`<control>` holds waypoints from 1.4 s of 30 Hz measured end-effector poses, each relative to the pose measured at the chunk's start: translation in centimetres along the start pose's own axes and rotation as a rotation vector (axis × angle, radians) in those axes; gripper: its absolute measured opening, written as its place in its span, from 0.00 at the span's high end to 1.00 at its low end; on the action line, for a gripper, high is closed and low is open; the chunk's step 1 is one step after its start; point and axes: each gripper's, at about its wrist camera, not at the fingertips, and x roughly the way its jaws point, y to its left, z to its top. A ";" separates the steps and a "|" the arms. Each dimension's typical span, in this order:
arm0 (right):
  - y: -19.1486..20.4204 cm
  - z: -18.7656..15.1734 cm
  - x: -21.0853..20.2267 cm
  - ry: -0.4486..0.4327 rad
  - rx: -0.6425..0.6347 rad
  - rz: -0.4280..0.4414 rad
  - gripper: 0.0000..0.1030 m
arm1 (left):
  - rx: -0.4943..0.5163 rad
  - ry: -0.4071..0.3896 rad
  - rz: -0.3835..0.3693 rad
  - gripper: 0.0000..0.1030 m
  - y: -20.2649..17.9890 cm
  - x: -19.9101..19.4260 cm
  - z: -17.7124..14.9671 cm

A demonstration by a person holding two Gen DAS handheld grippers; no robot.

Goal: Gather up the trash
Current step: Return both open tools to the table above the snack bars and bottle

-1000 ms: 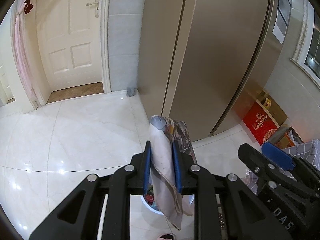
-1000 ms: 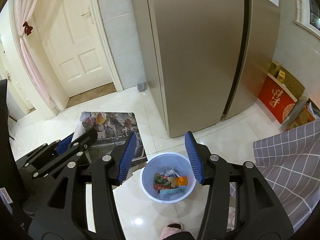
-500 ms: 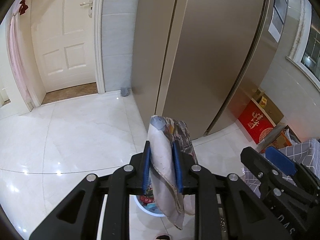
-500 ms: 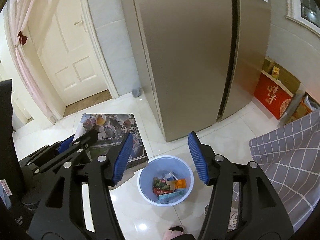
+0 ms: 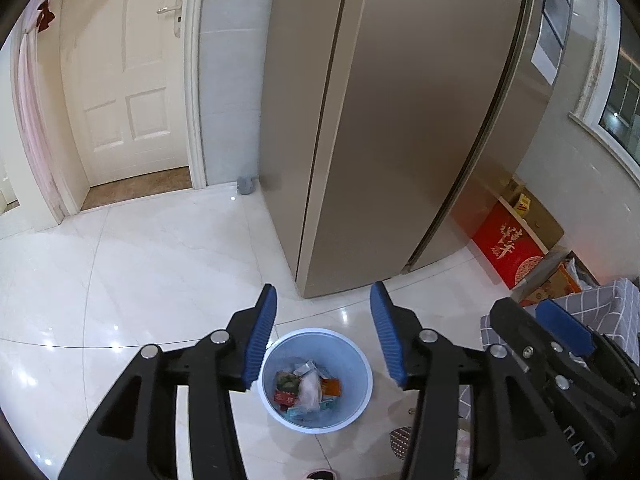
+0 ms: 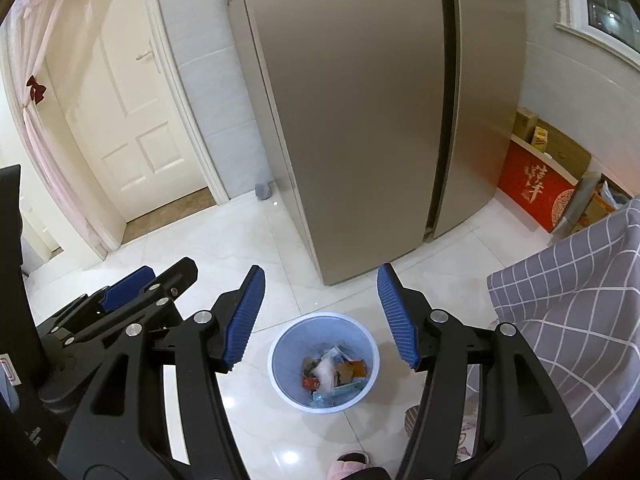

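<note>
I had both grippers hanging above the blue bin (image 5: 316, 380) on the white tiled floor (image 5: 140, 264), because a drop from straight overhead lands inside the rim: the left gripper (image 5: 322, 330) had its jaws opening with nothing between them, and the right gripper (image 6: 320, 316) stood spread about as wide and just as empty. The trash (image 6: 334, 374), wrappers and a crumpled pale piece, lay at the bottom of the bin. Room looked generous toward the door (image 5: 124, 80), while the fridge (image 5: 380, 120) closed off the far side and the checked cloth (image 6: 580, 300) crowded the right.
</note>
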 end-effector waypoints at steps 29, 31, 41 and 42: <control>-13.4 -3.4 -18.5 -0.182 0.129 -0.154 0.40 | 0.236 -0.110 -0.155 0.34 -17.2 -14.0 -5.2; -15.6 -4.3 -20.2 -0.192 0.155 -0.179 0.39 | 0.270 -0.106 -0.182 0.33 -19.4 -14.7 -6.1; -25.6 -9.0 -26.2 -0.173 0.285 -0.309 0.39 | 0.473 -0.022 -0.309 0.29 -30.7 -15.9 -12.4; -26.4 -9.4 -26.4 -0.167 0.295 -0.317 0.39 | 0.485 -0.015 -0.316 0.29 -31.5 -15.8 -13.0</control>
